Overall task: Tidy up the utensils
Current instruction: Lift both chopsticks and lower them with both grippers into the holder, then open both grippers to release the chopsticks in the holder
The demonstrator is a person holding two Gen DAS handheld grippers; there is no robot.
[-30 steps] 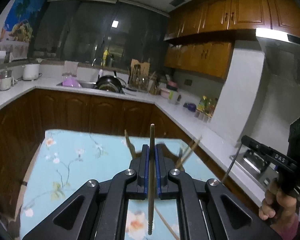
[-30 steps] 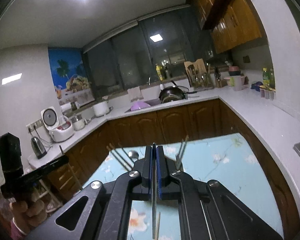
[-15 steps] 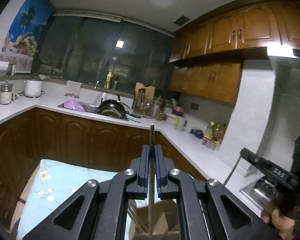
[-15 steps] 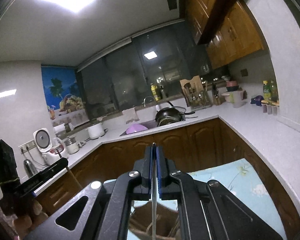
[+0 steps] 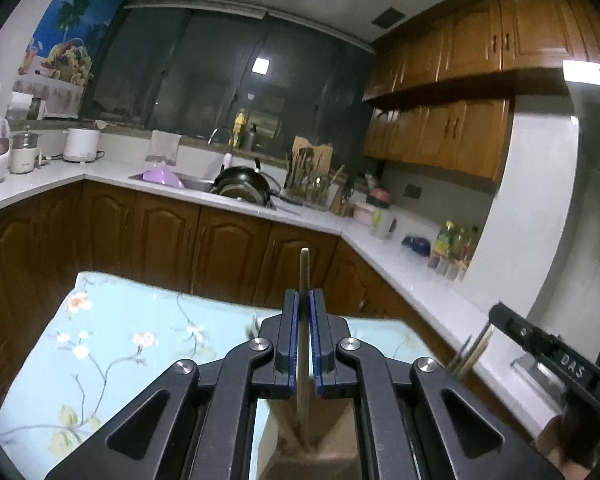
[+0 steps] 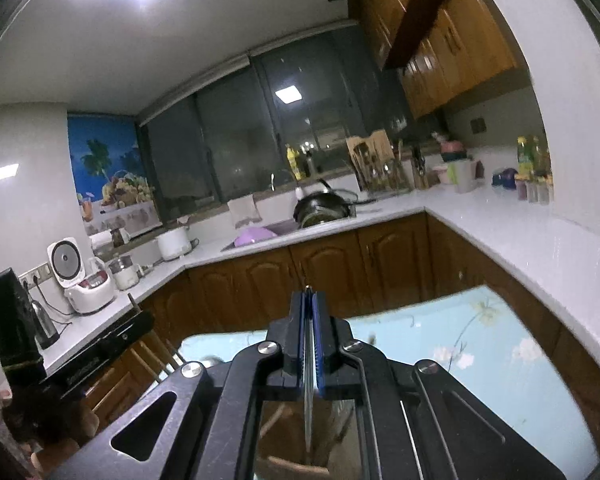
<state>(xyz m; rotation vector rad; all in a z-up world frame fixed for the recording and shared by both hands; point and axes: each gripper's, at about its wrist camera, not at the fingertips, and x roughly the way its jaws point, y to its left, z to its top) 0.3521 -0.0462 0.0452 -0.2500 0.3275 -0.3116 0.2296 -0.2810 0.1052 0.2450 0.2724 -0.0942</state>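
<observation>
Jaws of my left gripper (image 5: 304, 312) pinched a wooden chopstick (image 5: 303, 344); my right gripper (image 6: 310, 312) pinched a thin metal utensil (image 6: 309, 400), both over the tablecloth (image 5: 112, 344) near its edge.

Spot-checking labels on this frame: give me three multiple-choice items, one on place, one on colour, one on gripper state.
1. Where does the wooden chopstick's lower end sit?
A. in the sink
B. inside the brown holder below the left hand-held gripper
C. flat on the cloth

2. What colour is the floral tablecloth?
A. light blue
B. red
C. black

3. What is the state of the right hand-held gripper?
A. wide open
B. out of view
C. shut on a thin metal utensil

Answers: 1 B, the stick's tip drops into the holder's opening; 2 A, pale blue with blossoms; 3 C, its blue pads pinch the slim shaft.
</observation>
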